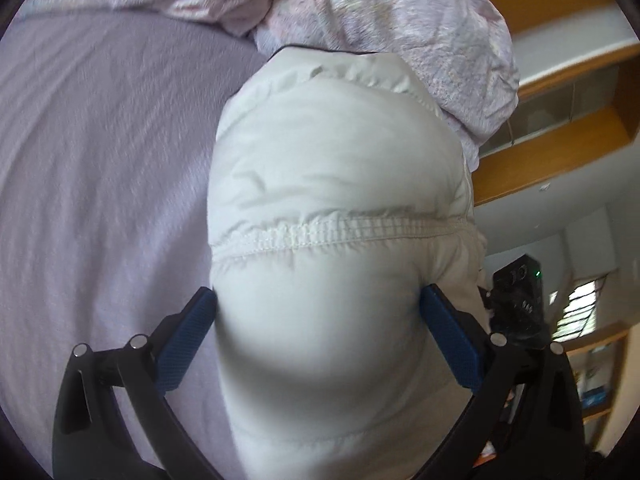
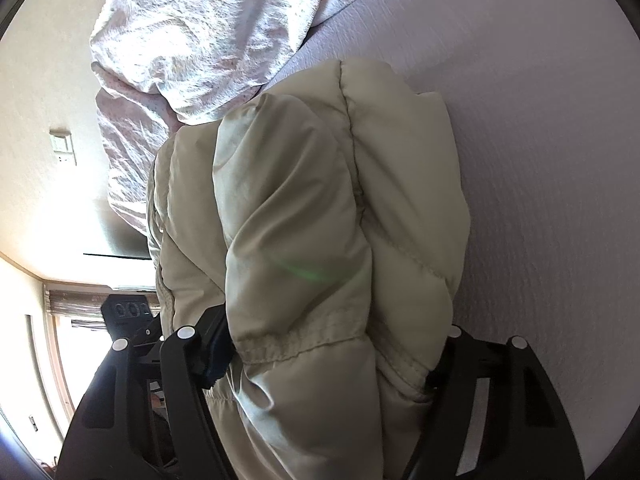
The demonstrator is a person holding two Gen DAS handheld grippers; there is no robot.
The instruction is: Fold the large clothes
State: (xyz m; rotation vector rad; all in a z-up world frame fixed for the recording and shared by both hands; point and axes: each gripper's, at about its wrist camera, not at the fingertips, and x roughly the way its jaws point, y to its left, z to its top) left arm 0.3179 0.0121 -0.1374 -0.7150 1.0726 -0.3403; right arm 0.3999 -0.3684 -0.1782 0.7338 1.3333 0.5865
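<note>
Item: puffer jacket [image 1: 336,184] bunched over the lilac bedsheet [image 1: 100,160], near the floral quilt [image 1: 400,12] | Left gripper [image 1: 318,312]: pads pressed on a padded fold | Right gripper [image 2: 332,356]: clamped on jacket bulk | Axis: runs away from both grippers toward quilt; neither hand nearer.

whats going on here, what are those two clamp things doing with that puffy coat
A person is folding a pale puffy jacket over a bed's lilac sheet. The left gripper is clamped on one bulky part, blue pads pressing in. The right gripper grips another bunch of it. A crumpled floral quilt lies behind.
</note>
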